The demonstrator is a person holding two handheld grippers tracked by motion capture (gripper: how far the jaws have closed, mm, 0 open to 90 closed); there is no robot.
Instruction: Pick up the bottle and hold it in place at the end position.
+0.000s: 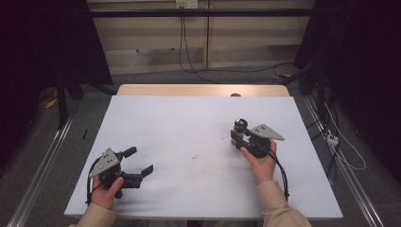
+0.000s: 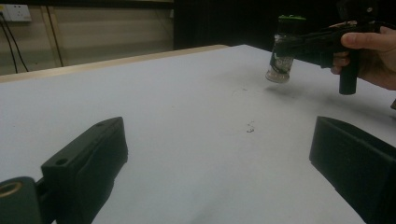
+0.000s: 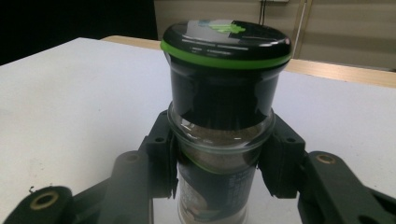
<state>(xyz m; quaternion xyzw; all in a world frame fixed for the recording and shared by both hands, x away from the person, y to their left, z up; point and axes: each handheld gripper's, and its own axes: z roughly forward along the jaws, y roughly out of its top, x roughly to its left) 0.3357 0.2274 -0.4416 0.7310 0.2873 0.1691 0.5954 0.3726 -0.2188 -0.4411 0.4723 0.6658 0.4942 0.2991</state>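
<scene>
Left gripper [image 1: 138, 161], hand-held near the table's [image 1: 189, 118] near-left corner, jaws wide apart; right gripper [image 1: 238, 135], right-of-centre, jaws clamped around a jar [image 3: 219, 112].

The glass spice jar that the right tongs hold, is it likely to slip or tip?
The spice jar looks smooth, clear glass, so it may slip between the right tongs. It is tall and narrow with a wide cap, so probably tips easily. Likely stiff and breakable.
</scene>
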